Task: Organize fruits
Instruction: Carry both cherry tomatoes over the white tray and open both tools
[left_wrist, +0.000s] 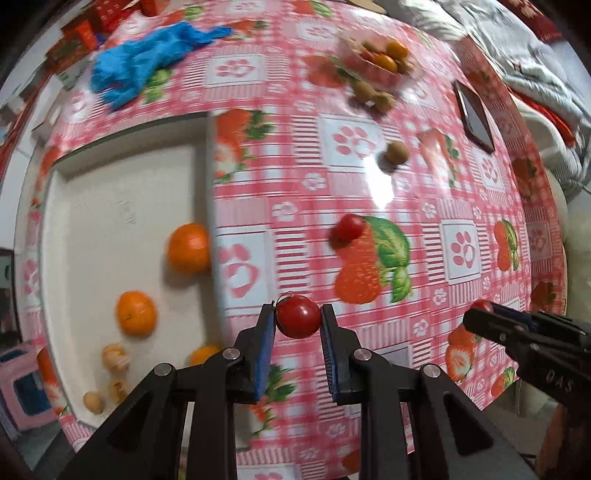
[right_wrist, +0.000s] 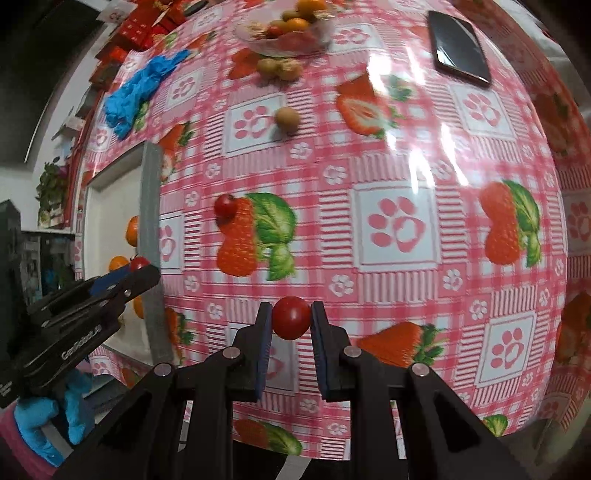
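Observation:
My left gripper (left_wrist: 297, 317) is shut on a cherry tomato (left_wrist: 298, 316) and holds it above the tablecloth just right of the white tray (left_wrist: 110, 206). My right gripper (right_wrist: 291, 318) is shut on another cherry tomato (right_wrist: 291, 317) above the table's near side. The tray holds two oranges (left_wrist: 189, 248) (left_wrist: 136, 313), a third orange partly hidden behind my fingers, and small pale fruits (left_wrist: 115, 357). A loose cherry tomato (left_wrist: 347, 229) and a brown longan (left_wrist: 397, 152) lie on the cloth. Each gripper shows in the other view: the right one (left_wrist: 484, 308), the left one (right_wrist: 138, 266).
A glass bowl (right_wrist: 284, 33) of mixed fruit stands at the far side with two longans (right_wrist: 279, 68) in front of it. A blue glove (left_wrist: 147, 62) lies at the far left. A phone (right_wrist: 460, 48) lies far right. Red boxes (right_wrist: 136, 26) line the back left edge.

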